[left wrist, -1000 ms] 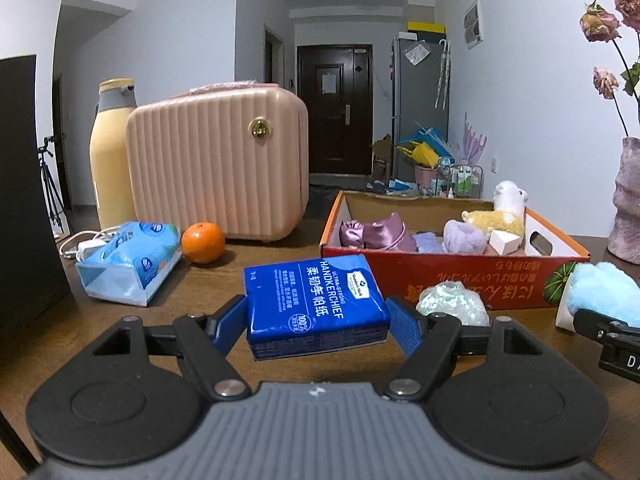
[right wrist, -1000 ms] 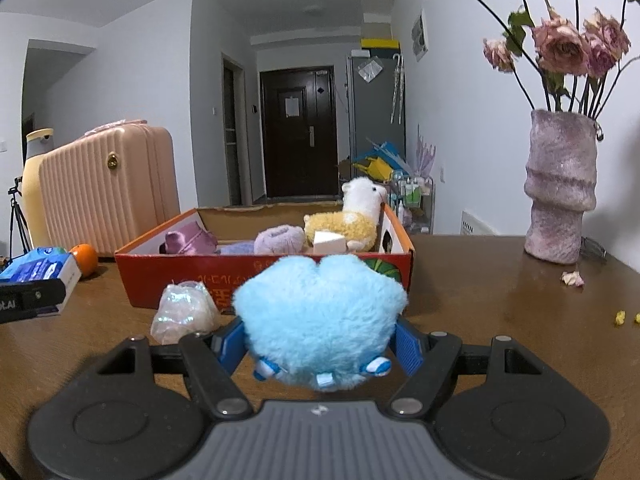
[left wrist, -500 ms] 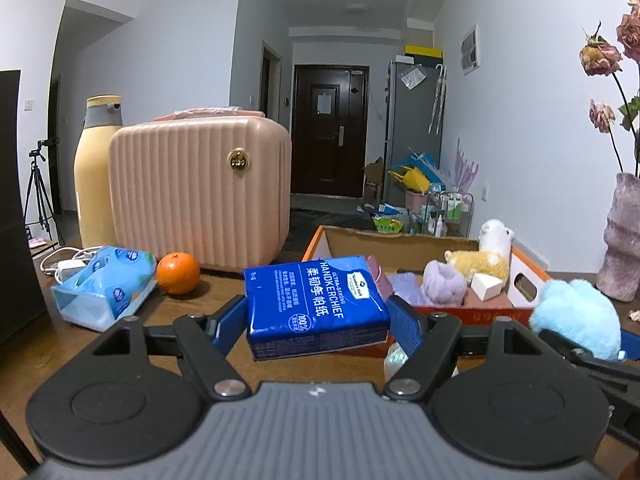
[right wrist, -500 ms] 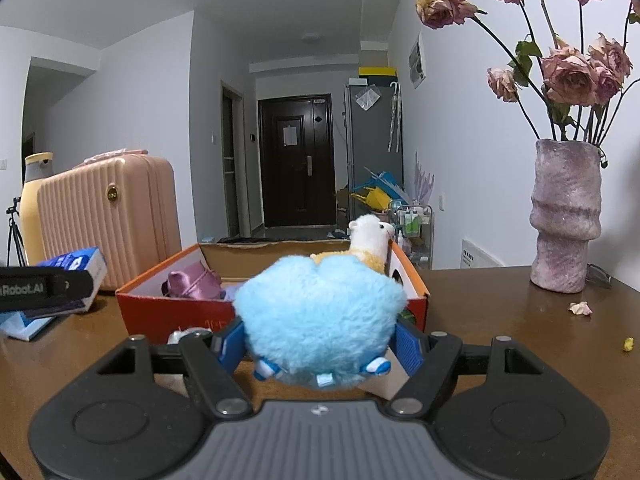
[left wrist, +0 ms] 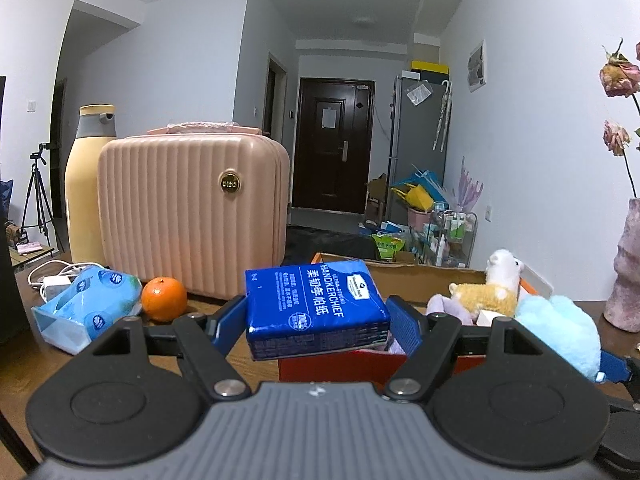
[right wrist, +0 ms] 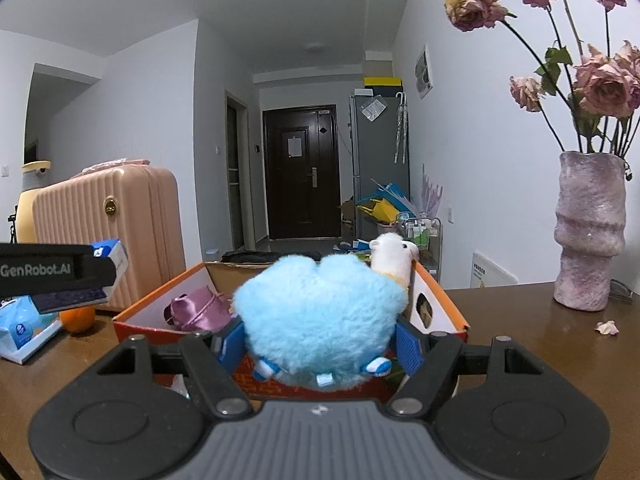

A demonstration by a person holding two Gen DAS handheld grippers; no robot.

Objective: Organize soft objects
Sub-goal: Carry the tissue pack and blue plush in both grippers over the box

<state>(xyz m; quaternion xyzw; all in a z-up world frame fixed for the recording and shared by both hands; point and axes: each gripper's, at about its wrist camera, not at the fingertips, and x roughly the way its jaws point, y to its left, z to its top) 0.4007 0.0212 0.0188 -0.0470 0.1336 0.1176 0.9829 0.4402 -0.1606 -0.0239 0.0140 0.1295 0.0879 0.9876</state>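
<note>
Two views examined. Left wrist view: the left gripper (left wrist: 316, 320) has its jaws clenched on a blue handkerchief pack (left wrist: 314, 310), held clear of the bench (left wrist: 52, 364) and in front of the orange cardboard box (left wrist: 340, 364). Inside the box, toward its right end, sit a yellow-and-white alpaca plush (left wrist: 490, 290) and a lilac soft item (left wrist: 446, 308). A light blue plush (left wrist: 560, 330) shows just right of the box, in the other gripper. Left of the box stand a pink suitcase (left wrist: 192, 216) and a yellow bottle (left wrist: 86, 184); an orange (left wrist: 164, 298) and a blue tissue pack (left wrist: 86, 306) lie in front of the suitcase.

Right wrist view: the right gripper (right wrist: 320, 344) has its jaws clamped on the light blue plush (right wrist: 320, 316), held above the near wall of the box (right wrist: 132, 326). A purple satin pouch (right wrist: 200, 312) lies in the box's left part; the alpaca plush (right wrist: 394, 256) stands at its far right. The left gripper (right wrist: 60, 270) with its pack appears left of the box. A vase of dried roses (right wrist: 590, 232) stands on the bench well right of the box.
</note>
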